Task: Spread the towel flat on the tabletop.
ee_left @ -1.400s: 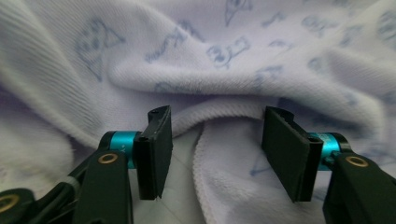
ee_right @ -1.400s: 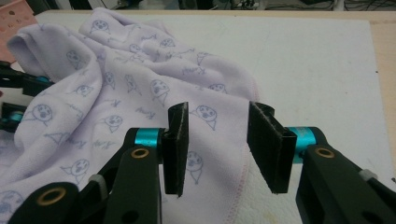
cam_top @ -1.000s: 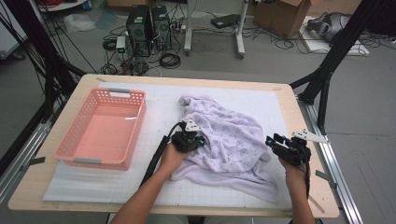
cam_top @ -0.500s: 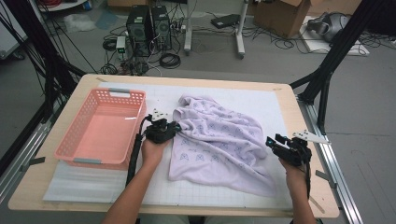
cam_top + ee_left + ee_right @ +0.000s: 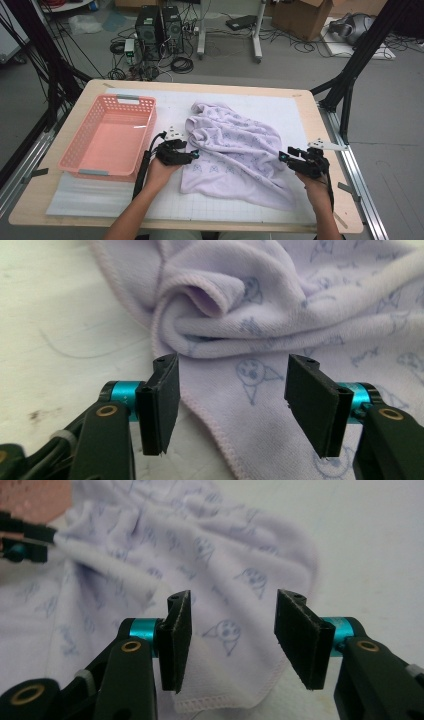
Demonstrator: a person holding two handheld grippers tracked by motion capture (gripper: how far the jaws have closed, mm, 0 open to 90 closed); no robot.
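Note:
A lilac towel [image 5: 235, 150] with small printed faces lies rumpled on the white mat in the middle of the table. My left gripper [image 5: 192, 155] sits at the towel's left edge, jaws open, with the hem and a rolled fold [image 5: 210, 325] just ahead of them. My right gripper [image 5: 282, 156] is at the towel's right side, also open, its jaws spread over a corner of the towel [image 5: 225, 680]. Neither gripper holds any cloth. The left gripper [image 5: 22, 545] appears far off in the right gripper view.
A pink plastic basket [image 5: 75, 160] stands empty at the left of the table, close beside my left hand. The white mat [image 5: 280, 107] covers most of the wooden table [image 5: 320, 125]. Black frame posts rise at both sides of the table.
My left gripper moved left along the towel, dragging its left part outward, then settled at the edge, open. The right gripper stayed near the right side.

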